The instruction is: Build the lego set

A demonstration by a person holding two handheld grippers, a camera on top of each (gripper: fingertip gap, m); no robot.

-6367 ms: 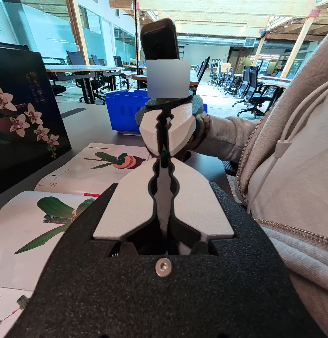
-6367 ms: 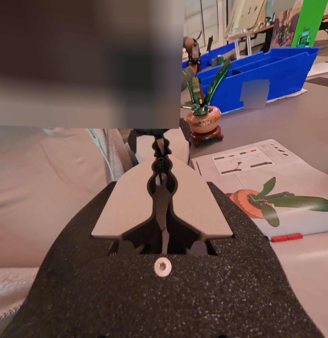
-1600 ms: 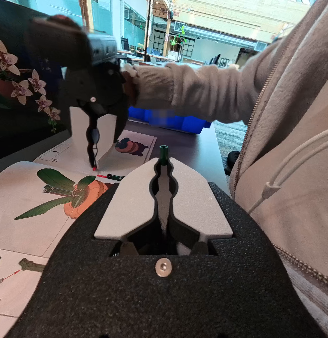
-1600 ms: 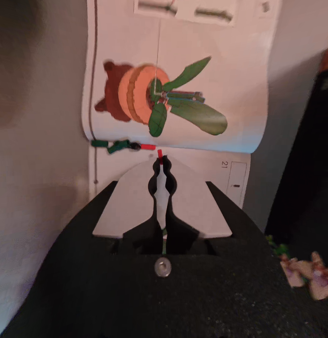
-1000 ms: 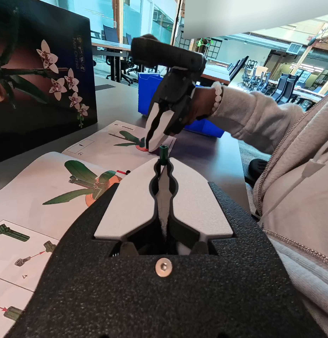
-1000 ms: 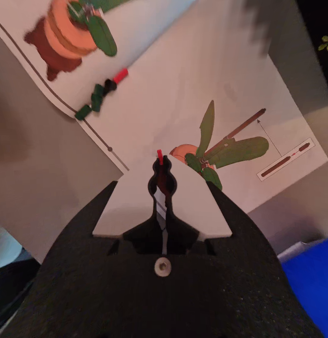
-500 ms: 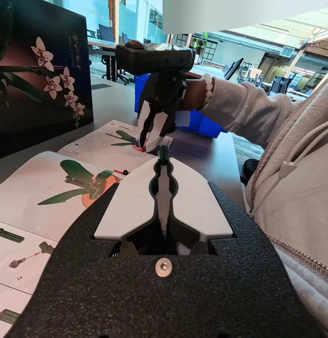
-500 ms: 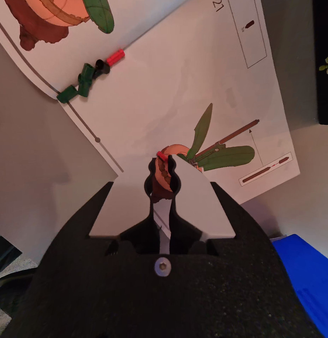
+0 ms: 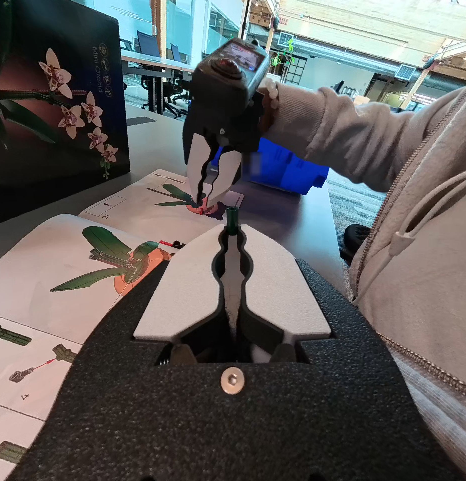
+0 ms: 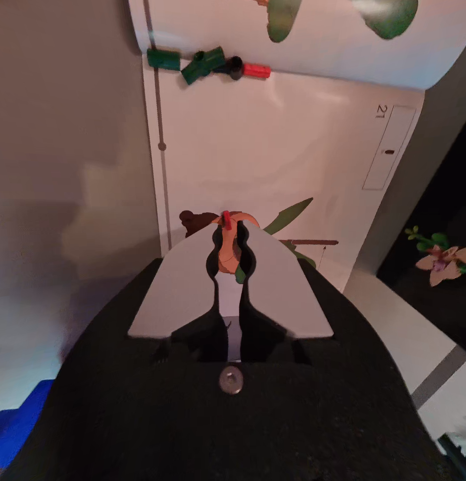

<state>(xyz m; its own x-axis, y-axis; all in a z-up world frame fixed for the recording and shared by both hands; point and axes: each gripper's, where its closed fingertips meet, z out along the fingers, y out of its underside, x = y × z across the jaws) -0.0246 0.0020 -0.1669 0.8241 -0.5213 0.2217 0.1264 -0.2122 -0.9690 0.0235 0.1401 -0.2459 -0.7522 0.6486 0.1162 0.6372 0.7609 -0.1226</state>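
My left gripper [image 9: 231, 230] is shut on a short dark green tube [image 9: 231, 220] that sticks up past the fingertips, held above the table. My right gripper [image 10: 230, 229] points down at the open instruction booklet [image 10: 252, 156], its jaws a little apart. A small red pin [image 10: 227, 220] sits at its tips, on the printed orange pot. In the left wrist view the right gripper [image 9: 203, 203] stands just beyond the green tube, with the red pin [image 9: 200, 210] on the page under it.
Loose green pieces [image 10: 203, 65], a black connector [image 10: 235, 67] and another red pin [image 10: 256, 70] lie in the booklet's fold. The dark set box [image 9: 57, 104] stands at the left. A blue bin [image 9: 286, 169] is behind. A person's sleeve [image 9: 343, 135] reaches across. About 15 cm separates my left fingertips from my right.
My right gripper carried the red pin from the booklet's fold to the printed pot, lowered it to the page and opened its jaws. My left gripper kept still with the green tube.
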